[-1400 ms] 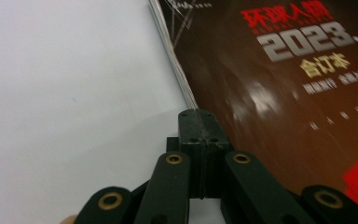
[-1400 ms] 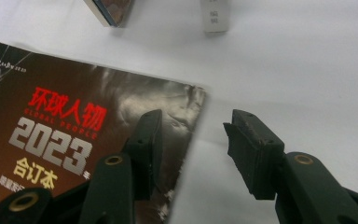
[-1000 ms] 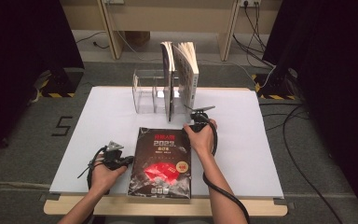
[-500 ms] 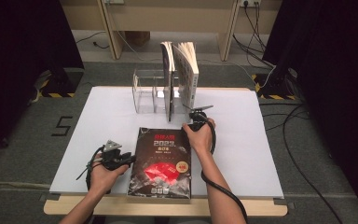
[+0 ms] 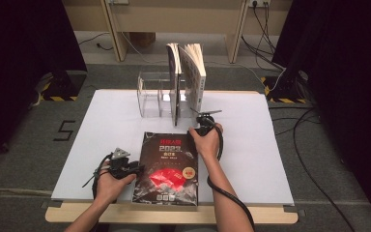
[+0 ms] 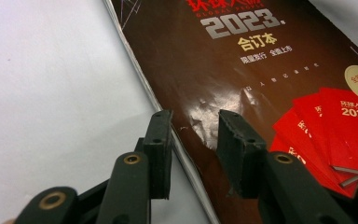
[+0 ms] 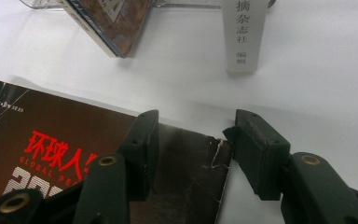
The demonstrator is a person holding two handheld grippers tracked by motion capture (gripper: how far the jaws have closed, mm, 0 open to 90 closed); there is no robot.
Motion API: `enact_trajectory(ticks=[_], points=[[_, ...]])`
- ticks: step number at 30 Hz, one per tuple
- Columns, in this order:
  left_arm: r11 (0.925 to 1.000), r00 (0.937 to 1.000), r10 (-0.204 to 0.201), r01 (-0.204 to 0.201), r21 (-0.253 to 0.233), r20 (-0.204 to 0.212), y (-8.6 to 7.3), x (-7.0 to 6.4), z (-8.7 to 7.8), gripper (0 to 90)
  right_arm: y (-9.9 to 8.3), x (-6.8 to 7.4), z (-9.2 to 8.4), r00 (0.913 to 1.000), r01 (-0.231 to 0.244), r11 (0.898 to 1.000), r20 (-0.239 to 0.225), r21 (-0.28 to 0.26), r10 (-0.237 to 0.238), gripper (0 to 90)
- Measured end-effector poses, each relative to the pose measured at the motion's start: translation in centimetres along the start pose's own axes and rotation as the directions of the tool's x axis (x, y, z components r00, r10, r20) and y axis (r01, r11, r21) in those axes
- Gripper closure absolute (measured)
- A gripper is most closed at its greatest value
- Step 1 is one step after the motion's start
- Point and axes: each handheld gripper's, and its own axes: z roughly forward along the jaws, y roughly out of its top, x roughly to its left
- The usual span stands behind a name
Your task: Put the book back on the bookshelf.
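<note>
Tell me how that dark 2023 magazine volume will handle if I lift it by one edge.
The magazine volume will probably sag: its soft cover is creased at the corner. The glossy cover may slip. Its thick page stack suggests some weight.

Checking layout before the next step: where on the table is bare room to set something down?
The white table is bare left of the dark book, and right of it out to the edge. It is crowded at the back middle: clear stand and upright books.

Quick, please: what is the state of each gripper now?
Left gripper: open, jaws just opened, astride the dark book's edge, not gripping.
Right gripper: open at the book's corner.
</note>
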Motion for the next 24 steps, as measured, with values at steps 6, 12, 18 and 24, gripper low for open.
enact_trajectory(ticks=[6,12,18,24], points=[[0.9998,0.9998,0.015,-0.015,0.016,-0.012,-0.1,-0.2,0.0,65.9,-0.3,-0.1,-0.1,0.9998,-0.019,1.000,-0.009,-0.019,0.019,52.9],[0.9998,0.9997,0.013,-0.012,0.013,-0.022,-0.2,-0.4,0.0,66.1,-0.7,0.1,-0.2,0.9976,-0.067,0.997,-0.017,-0.033,0.067,52.8],[0.9999,0.9995,0.011,-0.011,0.009,-0.030,-0.4,-0.5,-0.1,66.4,-1.2,0.1,-0.7,0.9899,-0.137,0.990,-0.040,-0.020,0.136,52.7],[0.9999,0.9995,0.009,-0.009,0.009,-0.029,-0.4,-0.5,-0.2,66.5,-1.6,0.3,-1.1,0.9854,-0.153,0.988,-0.070,0.034,0.155,53.0]])
